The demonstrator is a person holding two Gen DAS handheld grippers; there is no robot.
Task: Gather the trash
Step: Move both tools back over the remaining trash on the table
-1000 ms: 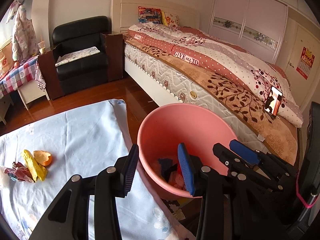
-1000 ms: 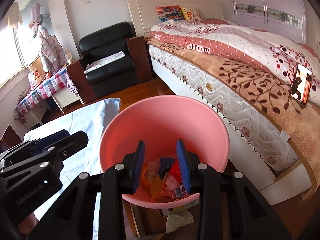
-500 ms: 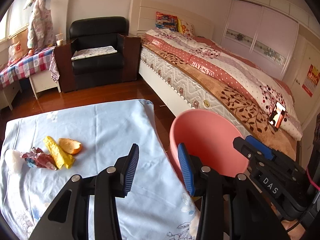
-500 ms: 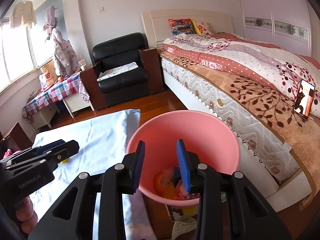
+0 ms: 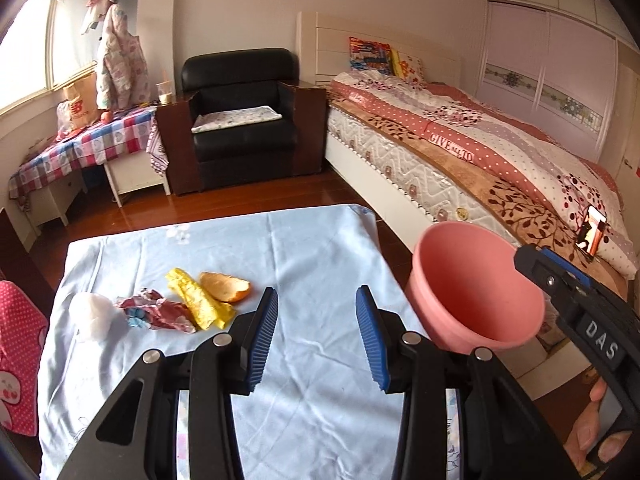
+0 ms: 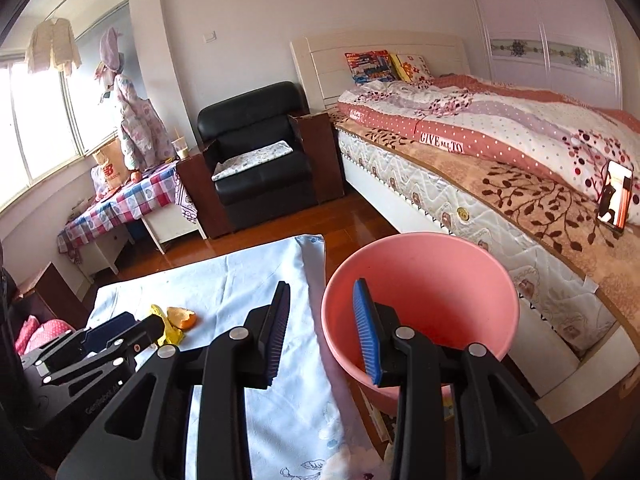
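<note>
Both empty hand-held grippers, left (image 5: 316,334) wide, right (image 6: 322,330) narrower, have swung from the pink bin (image 5: 472,280) toward four trash pieces at ten o'clock: tissue ball (image 5: 94,316), crumpled wrapper (image 5: 156,314), yellow wrapper (image 5: 198,302), orange peel (image 5: 226,286).

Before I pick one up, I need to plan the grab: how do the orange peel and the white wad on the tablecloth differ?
The orange peel is a curved orange shell; the white wad is a rounded, fluffy-looking lump. The peel lies nearest the pink bucket, the wad farthest from it, by the cloth's opposite edge. Both rest loose on the blue tablecloth, ungripped.

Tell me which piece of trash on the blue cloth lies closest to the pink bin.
The orange peel: it sits at the right end of the litter row, bin-side of the yellow wrapper, the crumpled red wrapper and the white tissue ball.
</note>
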